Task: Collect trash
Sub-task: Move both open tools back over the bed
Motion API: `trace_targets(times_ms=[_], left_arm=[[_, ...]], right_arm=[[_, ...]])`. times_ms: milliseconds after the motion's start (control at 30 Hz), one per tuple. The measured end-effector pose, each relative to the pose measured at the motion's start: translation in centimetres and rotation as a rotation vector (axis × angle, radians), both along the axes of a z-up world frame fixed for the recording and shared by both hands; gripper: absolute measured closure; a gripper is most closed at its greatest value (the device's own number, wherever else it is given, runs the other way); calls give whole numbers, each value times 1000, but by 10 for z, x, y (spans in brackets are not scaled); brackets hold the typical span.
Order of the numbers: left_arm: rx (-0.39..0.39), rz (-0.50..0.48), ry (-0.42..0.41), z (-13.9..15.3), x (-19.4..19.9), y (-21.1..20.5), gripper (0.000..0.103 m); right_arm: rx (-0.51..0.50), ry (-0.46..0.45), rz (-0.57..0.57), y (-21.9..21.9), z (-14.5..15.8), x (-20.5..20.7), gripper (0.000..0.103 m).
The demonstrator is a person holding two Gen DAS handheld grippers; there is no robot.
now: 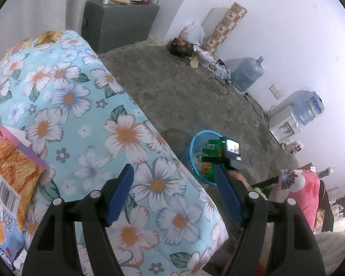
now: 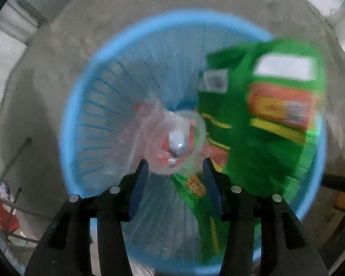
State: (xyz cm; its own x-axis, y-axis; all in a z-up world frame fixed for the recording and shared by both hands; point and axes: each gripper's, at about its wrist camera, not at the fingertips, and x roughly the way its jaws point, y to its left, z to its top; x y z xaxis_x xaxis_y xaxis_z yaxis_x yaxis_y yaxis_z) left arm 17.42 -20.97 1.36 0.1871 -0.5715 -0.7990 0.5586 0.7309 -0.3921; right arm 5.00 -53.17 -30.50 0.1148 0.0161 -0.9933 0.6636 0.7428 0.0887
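A blue slatted trash basket (image 2: 80, 124) stands on the grey floor; in the left wrist view the basket (image 1: 194, 141) is beside the bed. My right gripper (image 2: 175, 172) is open above the basket's mouth, empty. A green snack bag (image 2: 264, 124), blurred, is over the basket's right side, apart from the jaws. A clear plastic cup (image 2: 179, 138) and crumpled plastic lie inside. My left gripper (image 1: 173, 191) is open and empty above the floral bedspread (image 1: 80, 92). An orange snack bag (image 1: 9, 172) lies on the bed at the left.
A grey cabinet (image 1: 117, 23) with clutter stands at the back. Water jugs (image 1: 247, 73), a dispenser (image 1: 285, 124), cables and bags line the right wall. A pink floral pillow (image 1: 299, 191) is at the right. A red wrapper (image 2: 4, 214) lies on the floor.
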Motion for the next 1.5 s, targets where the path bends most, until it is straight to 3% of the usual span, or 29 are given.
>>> trace_targets(times_ms=[133, 233, 300, 333, 467, 600, 767, 833, 967, 1100, 1200, 1333, 1500], left_arm=[[-22, 11, -20, 5, -5, 14, 33], [-33, 18, -33, 7, -9, 25, 33], [-27, 29, -35, 8, -10, 29, 33], [-27, 43, -37, 10, -10, 36, 33], [-29, 104, -83, 23, -10, 67, 33], [-16, 177, -110, 25, -8, 101, 33], [-21, 262, -119, 25, -13, 139, 32], [-22, 294, -110, 25, -16, 154, 31], [5, 336, -147, 28, -25, 175, 29], [42, 380, -195, 26, -40, 199, 26], [43, 405, -218, 22, -52, 214, 24], [55, 444, -237, 11, -68, 231, 23], [62, 432, -252, 2, -82, 237, 23]], right_arm=[[-43, -49, -115, -18, 35, -39, 50], [-12, 102, -163, -35, 0, -39, 48], [78, 194, -214, -44, -35, -47, 57], [76, 224, -244, -49, -44, -52, 59], [77, 151, -249, -46, -31, -52, 57], [11, 58, -189, -36, 17, -57, 51], [-67, -107, -118, -2, 105, -71, 42], [-64, -173, -98, 0, 135, -76, 41], [-45, -316, -16, 52, 197, -55, 38], [55, -495, 130, 104, 258, -41, 33], [141, -557, 243, 142, 278, -17, 32], [278, -593, 393, 205, 297, 23, 32], [436, -586, 522, 284, 298, 65, 32]])
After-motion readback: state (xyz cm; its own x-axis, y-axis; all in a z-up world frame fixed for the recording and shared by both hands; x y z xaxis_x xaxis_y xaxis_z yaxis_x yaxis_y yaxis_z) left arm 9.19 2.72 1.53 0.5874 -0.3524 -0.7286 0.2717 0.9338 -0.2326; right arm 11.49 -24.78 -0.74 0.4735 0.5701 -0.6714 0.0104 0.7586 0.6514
